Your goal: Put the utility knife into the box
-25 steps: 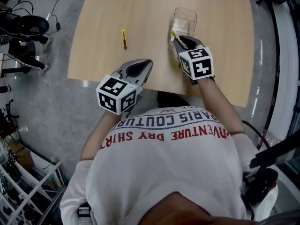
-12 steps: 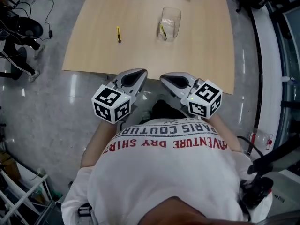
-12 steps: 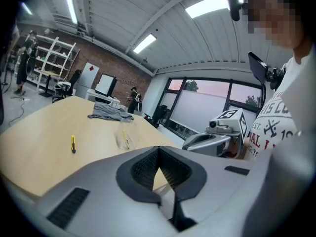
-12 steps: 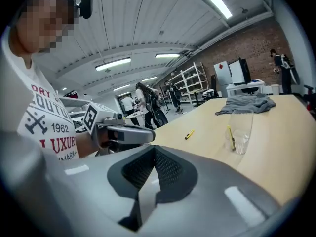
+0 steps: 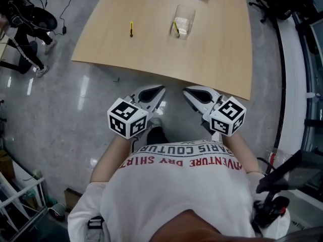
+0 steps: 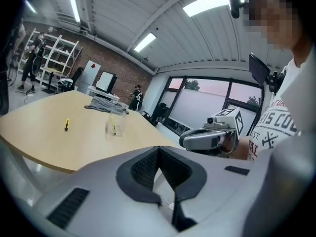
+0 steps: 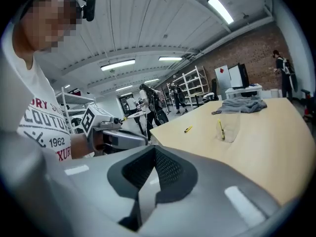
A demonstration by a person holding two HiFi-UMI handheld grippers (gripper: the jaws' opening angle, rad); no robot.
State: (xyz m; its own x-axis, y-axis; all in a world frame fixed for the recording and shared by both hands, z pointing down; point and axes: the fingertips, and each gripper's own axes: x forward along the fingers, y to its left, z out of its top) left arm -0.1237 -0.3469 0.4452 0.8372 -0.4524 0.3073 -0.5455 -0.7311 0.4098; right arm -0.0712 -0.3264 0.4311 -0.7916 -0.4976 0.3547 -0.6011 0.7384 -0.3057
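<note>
left hand-held gripper (image 5: 160, 89) and right hand-held gripper (image 5: 186, 91) are closed, empty; utility knife (image 5: 175, 28) stands near-upright inside box (image 5: 187, 12).

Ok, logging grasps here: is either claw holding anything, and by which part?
Nothing: the grey left claw and grey right claw are both shut and empty.

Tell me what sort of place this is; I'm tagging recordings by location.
Probably an industrial-style lab or workshop: a brick wall, open metal shelving racks, and a large wooden table on a polished floor.
</note>
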